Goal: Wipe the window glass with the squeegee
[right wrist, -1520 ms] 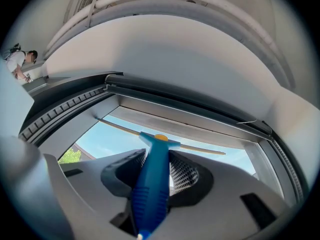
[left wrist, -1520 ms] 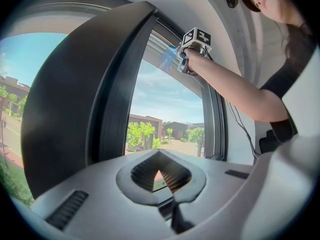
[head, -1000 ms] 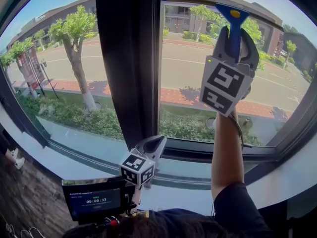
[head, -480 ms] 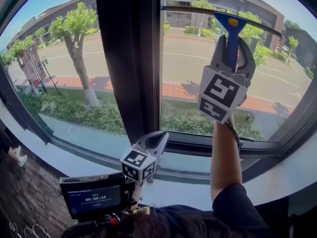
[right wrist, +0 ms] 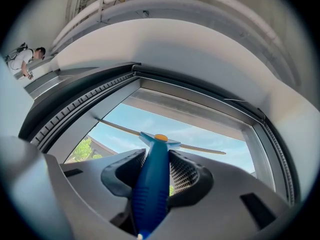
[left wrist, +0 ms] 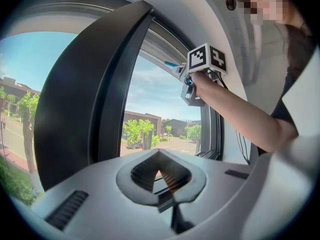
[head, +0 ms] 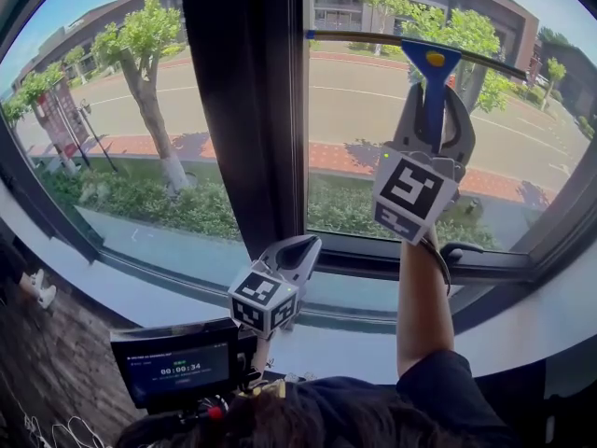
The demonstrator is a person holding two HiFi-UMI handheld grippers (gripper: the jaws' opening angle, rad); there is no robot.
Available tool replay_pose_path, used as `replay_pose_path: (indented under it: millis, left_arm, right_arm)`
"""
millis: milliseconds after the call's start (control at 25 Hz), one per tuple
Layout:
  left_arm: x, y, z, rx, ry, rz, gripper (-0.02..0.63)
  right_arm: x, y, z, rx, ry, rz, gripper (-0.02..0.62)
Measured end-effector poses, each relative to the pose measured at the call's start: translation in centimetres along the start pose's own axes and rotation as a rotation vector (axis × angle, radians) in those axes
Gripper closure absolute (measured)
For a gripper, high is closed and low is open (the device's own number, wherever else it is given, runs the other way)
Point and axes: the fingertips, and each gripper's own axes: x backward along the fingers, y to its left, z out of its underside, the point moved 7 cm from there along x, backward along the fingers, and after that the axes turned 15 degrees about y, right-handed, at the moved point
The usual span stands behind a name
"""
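Blue plastic squeegee (head: pixel 436 68): judged light, stiff. R gripper (head: pixel 432 110) clamped on its ribbed handle, a sound hold; blade appears against upper window glass (head: pixel 359 129). L gripper (head: pixel 294 253) closed, empty, near sill.

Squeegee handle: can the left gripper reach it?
Probably not usefully. The way up from the left gripper, shut low by the sill, looks free, but the right gripper is clamped around the squeegee handle, leaving little free.

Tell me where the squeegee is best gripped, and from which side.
Grip the squeegee by its blue handle from below, jaws on its flanks, as the right gripper does. The handle is narrow and straight; the blade sits crosswise above it against the glass and must stay free.
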Motion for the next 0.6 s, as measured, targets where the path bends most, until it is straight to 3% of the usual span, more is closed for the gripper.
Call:
replay_pose_path:
  millis: [600]
  left_arm:
    - [0.1,0.2,0.7,0.003,0.001,0.009,0.604]
  right_arm:
    - [2.3,1.8,5.3,0.019,0.100,-0.020,0.453]
